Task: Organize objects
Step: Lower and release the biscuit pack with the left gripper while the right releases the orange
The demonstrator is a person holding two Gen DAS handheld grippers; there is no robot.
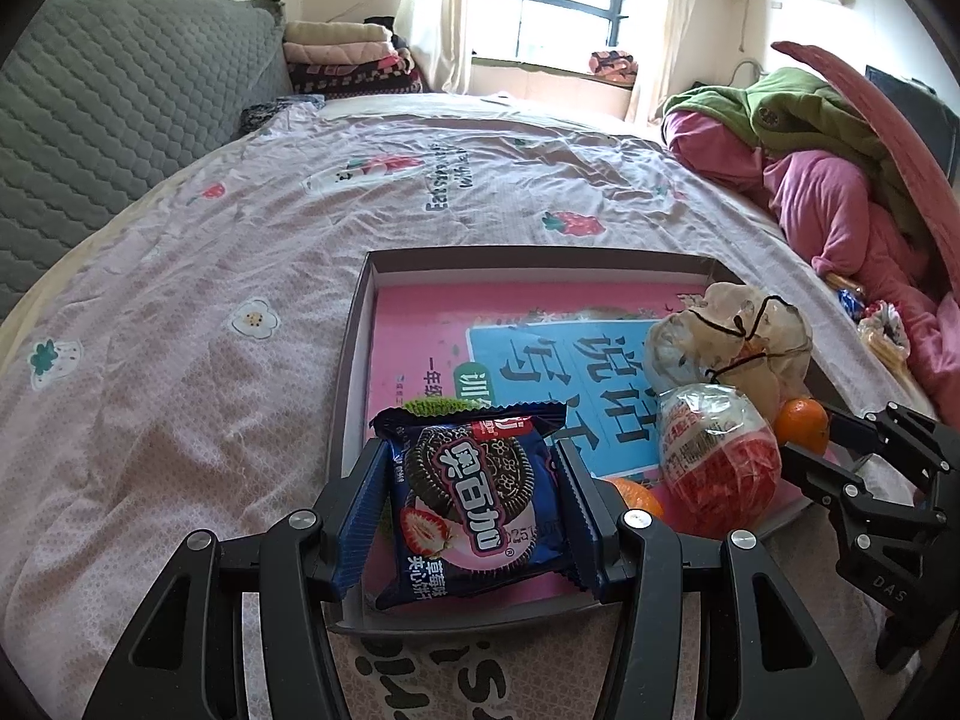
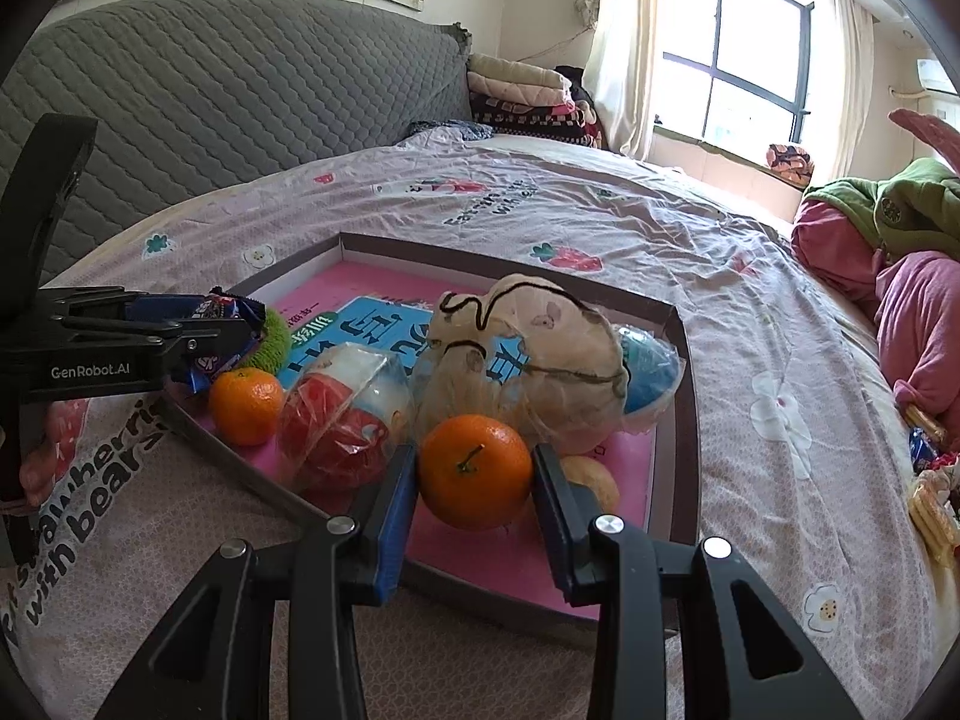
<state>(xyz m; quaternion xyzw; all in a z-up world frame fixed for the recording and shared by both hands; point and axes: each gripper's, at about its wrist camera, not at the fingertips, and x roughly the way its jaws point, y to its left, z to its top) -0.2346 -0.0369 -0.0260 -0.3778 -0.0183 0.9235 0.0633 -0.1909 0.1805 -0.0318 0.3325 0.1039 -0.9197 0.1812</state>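
Observation:
My left gripper [image 1: 471, 450] is shut on a blue cookie packet [image 1: 480, 510], held over the near left corner of a shallow grey tray [image 1: 354, 348] lined with a pink book. In the right wrist view my right gripper [image 2: 474, 456] is shut on an orange [image 2: 474, 471] above the tray's near rim [image 2: 516, 600]. Inside the tray lie a red-and-white wrapped egg [image 2: 342, 420], a beige drawstring bag [image 2: 540, 348], a second orange [image 2: 246, 405], a green scrunchie [image 2: 277, 342] and a blue wrapped ball [image 2: 651, 366]. The left gripper [image 2: 234, 330] with its packet [image 2: 228, 309] shows at the left.
The tray lies on a bed with a pale printed cover [image 1: 180, 360]. A grey quilted headboard [image 1: 120, 108] stands at the left and folded blankets [image 1: 348, 54] at the back. Pink and green clothes [image 1: 840, 180] are heaped at the right, with loose snacks [image 2: 930, 498] below them.

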